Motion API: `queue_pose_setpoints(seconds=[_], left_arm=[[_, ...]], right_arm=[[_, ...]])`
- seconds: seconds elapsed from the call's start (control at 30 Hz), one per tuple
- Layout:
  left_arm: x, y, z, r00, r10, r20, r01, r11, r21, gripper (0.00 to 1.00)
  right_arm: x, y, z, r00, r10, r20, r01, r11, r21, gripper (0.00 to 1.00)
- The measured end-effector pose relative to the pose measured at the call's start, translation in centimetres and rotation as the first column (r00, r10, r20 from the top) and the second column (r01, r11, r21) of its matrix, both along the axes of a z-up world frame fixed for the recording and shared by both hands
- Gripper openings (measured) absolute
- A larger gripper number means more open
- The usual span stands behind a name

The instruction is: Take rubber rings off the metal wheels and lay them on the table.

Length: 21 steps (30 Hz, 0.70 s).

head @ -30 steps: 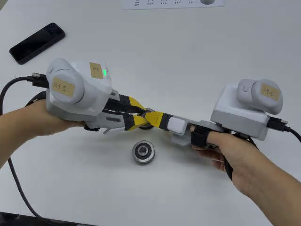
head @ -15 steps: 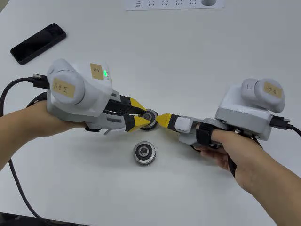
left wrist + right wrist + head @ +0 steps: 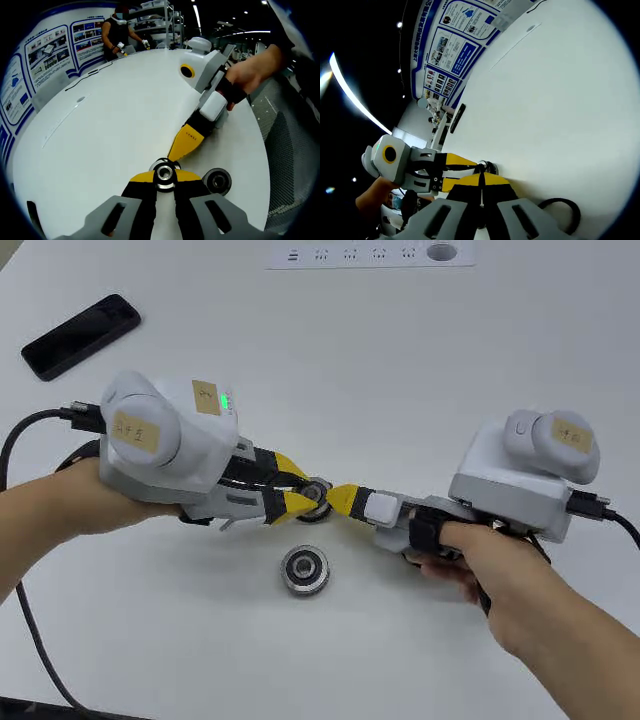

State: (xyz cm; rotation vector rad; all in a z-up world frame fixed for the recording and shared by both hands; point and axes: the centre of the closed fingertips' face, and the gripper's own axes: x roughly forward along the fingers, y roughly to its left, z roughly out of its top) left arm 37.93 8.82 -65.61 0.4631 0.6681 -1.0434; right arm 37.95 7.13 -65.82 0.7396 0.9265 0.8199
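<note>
My left gripper point(image 3: 303, 492) is shut on a small metal wheel point(image 3: 318, 490), held just above the white table. In the left gripper view the wheel point(image 3: 165, 173) sits between the yellow jaws. My right gripper point(image 3: 340, 498) comes in from the right, shut, its yellow tips touching the wheel's rim. In the right gripper view the wheel point(image 3: 485, 166) lies just past the shut jaws point(image 3: 480, 179). Whether a rubber ring is pinched there I cannot tell. A second wheel point(image 3: 305, 568) with a dark band lies flat on the table just below both grippers, also visible as the second wheel point(image 3: 217, 181).
A black phone point(image 3: 80, 335) lies at the far left and a white power strip point(image 3: 370, 252) at the far edge. A black cable point(image 3: 20, 440) runs off the left gripper. A thin black loop point(image 3: 561, 210) shows by the right gripper; ring or cable, I cannot tell.
The right gripper first overlapped the wheel, pulled back to the right half a second ago, and now touches its rim again. The left gripper held the wheel steady.
</note>
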Motion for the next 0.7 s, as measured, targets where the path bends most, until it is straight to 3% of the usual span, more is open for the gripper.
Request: queue_pose_setpoints(seconds=[0.4, 0.7], left_arm=[[-0.09, -0.17, 0.11, 1.000, 0.001, 0.000, -0.001, 1.000, 0.000, 0.12], [-0.03, -0.06, 0.06, 1.000, 0.003, 0.003, -0.003, 1.000, -0.005, 0.12]], right_arm=[[-0.15, 0.29, 0.24, 0.995, 0.042, 0.092, -0.037, 0.997, -0.061, 0.01], [-0.69, 0.51, 0.80, 0.990, 0.062, 0.124, -0.050, 0.994, -0.096, 0.01]])
